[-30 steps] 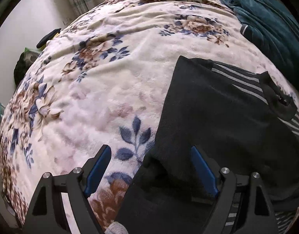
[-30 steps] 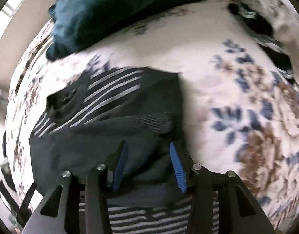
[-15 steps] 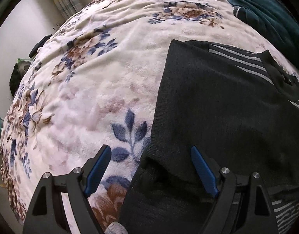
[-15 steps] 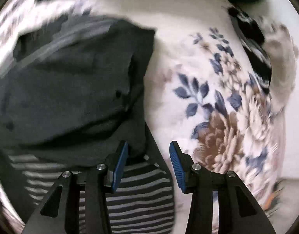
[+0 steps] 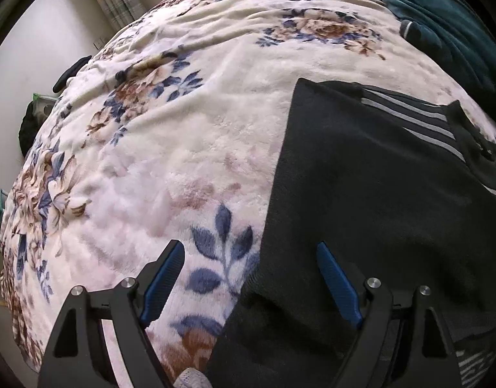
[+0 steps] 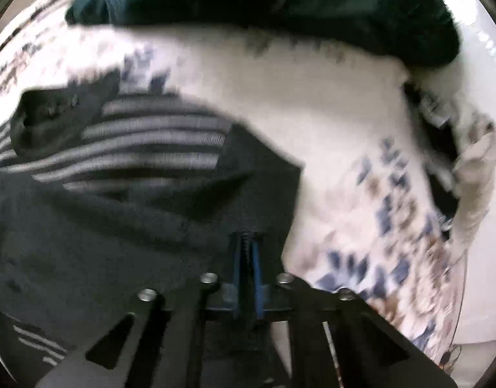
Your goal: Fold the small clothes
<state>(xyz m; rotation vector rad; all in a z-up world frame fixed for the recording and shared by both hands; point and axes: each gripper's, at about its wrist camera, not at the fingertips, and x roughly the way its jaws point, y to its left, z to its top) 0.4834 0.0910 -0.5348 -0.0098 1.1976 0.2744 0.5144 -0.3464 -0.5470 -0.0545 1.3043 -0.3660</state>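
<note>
Black knit: my dark sweater point(image 5: 370, 194) with grey stripes lies folded on the floral blanket point(image 5: 183, 135) of the bed.
Left tongs point(image 5: 251, 278): spread wide, low over the sweater's left edge, gripping nothing.
Right tongs point(image 6: 247, 252): pressed together, pinching a fold of the sweater near its right edge; this view is blurred.
Teal cloth point(image 5: 448, 22): heaped beyond the sweater.

No readable text

No lettering, label, brand, number or sign can be read in either wrist view; the right view is motion-blurred.
</note>
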